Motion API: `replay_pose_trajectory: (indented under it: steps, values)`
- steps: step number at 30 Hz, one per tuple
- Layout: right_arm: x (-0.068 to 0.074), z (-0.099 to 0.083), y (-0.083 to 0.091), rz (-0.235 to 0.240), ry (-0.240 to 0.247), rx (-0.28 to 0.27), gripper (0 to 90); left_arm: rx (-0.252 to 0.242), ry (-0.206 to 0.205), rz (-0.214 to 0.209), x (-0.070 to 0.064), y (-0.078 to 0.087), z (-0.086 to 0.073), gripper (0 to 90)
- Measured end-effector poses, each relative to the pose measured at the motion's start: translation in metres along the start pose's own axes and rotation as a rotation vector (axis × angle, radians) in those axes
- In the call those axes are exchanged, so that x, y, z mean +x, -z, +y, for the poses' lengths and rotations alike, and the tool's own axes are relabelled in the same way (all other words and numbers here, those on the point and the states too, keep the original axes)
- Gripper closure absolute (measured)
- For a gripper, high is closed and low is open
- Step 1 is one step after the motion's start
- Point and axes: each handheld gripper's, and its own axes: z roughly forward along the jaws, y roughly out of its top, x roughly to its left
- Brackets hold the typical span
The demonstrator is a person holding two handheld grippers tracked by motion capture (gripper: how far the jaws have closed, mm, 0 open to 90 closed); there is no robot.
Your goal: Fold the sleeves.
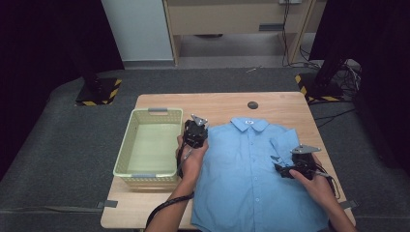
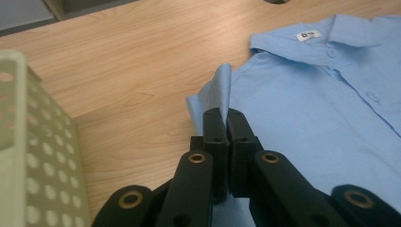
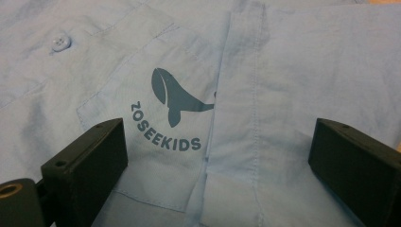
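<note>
Basket: a pale green perforated plastic basket (image 1: 126, 145) stands empty at the left of the light wooden desk (image 1: 217, 102), just beside the shirt.
Left gripper: the left gripper (image 2: 222, 124) has its jaws pressed together on the edge of the shirt's short sleeve, a flap of cloth standing up between them, near the basket's right wall.
Shirt: a light blue buttoned child's shirt (image 1: 241, 164) lies front up and flat on the desk, collar away from the person; the far sleeve is already folded in over the chest.
Right gripper: the right gripper (image 3: 215, 156) hangs with jaws spread wide over the folded sleeve (image 3: 302, 94), beside the pocket's whale print (image 3: 176, 97), gripping nothing.
Step in hand: probably folding the left sleeve inward.
Doing it well: lift the pinched edge only slightly, carry it across towards the button line, keep the cloth taut, lay it flat to match the other side; the right gripper could press the body down so it doesn't drag.
</note>
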Motion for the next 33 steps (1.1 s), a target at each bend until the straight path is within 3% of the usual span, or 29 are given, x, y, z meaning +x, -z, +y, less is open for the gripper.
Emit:
replay_pose_trajectory:
  steps: [8, 14, 19, 28, 33]
  values:
    - [0.000, 0.000, 0.000, 0.001, 0.001, 0.000, 5.3, 0.048, -0.043, -0.055, -0.025, -0.019, 0.002, 87.2]
    - [0.000, 0.000, 0.000, 0.002, 0.001, 0.000, 5.3, 0.078, -0.052, -0.079, -0.041, -0.036, -0.003, 85.8]
    - [0.000, 0.000, 0.000, 0.002, 0.001, 0.000, 5.3, 0.082, -0.046, -0.094, -0.050, -0.044, -0.005, 78.2]
    - [0.000, 0.000, 0.000, 0.002, 0.001, 0.000, 5.3, 0.058, -0.015, -0.129, -0.052, -0.038, -0.007, 64.4]
    - [0.000, 0.000, 0.000, 0.004, 0.001, 0.000, 5.2, 0.051, -0.025, -0.142, -0.053, -0.027, -0.012, 58.9]
